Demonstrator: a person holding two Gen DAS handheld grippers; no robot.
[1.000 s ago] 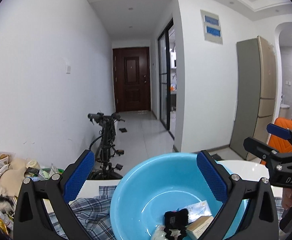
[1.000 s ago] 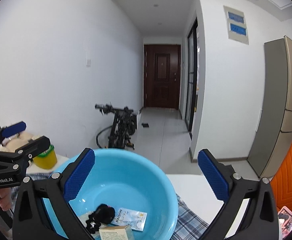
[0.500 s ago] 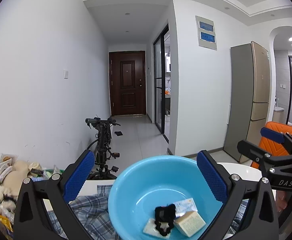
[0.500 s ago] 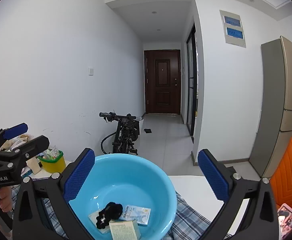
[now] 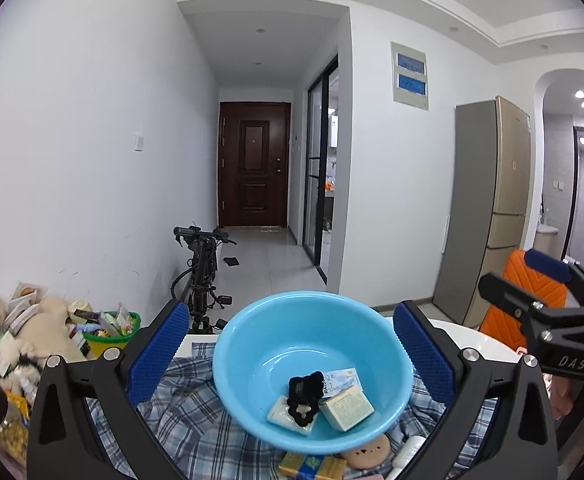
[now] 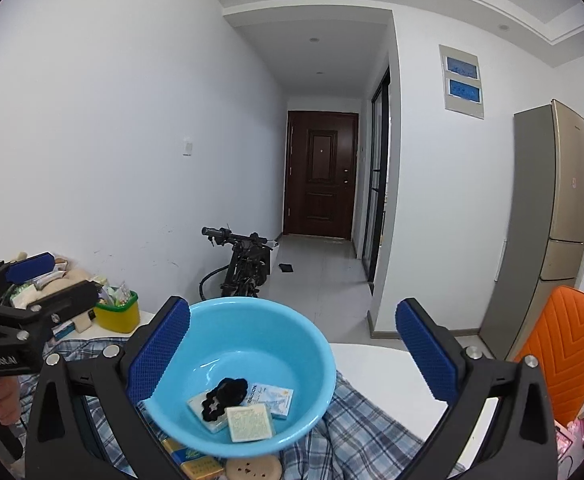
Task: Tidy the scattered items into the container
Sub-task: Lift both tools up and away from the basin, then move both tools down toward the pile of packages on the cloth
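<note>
Your left tongs [image 5: 292, 344] are released, both blue pads wide apart and nothing between them, held above the basin [image 5: 252, 344]. Your right tongs [image 6: 292, 344] are released too, gaping and empty, over the same basin [image 6: 292, 336]. The basin sits on a plaid cloth [image 5: 196, 436] spread on the white desk [image 6: 372, 356]. Inside it lie a black hair clip [image 5: 306, 394], a cream box [image 5: 346, 407], a white bar [image 5: 288, 420] under the clip, and a pale sachet [image 5: 342, 380]. Still outside, touching the basin's near edge on the cloth: a yellow packet [image 5: 312, 466], a round pink case [image 5: 366, 452] and a white tube [image 5: 408, 454].
</note>
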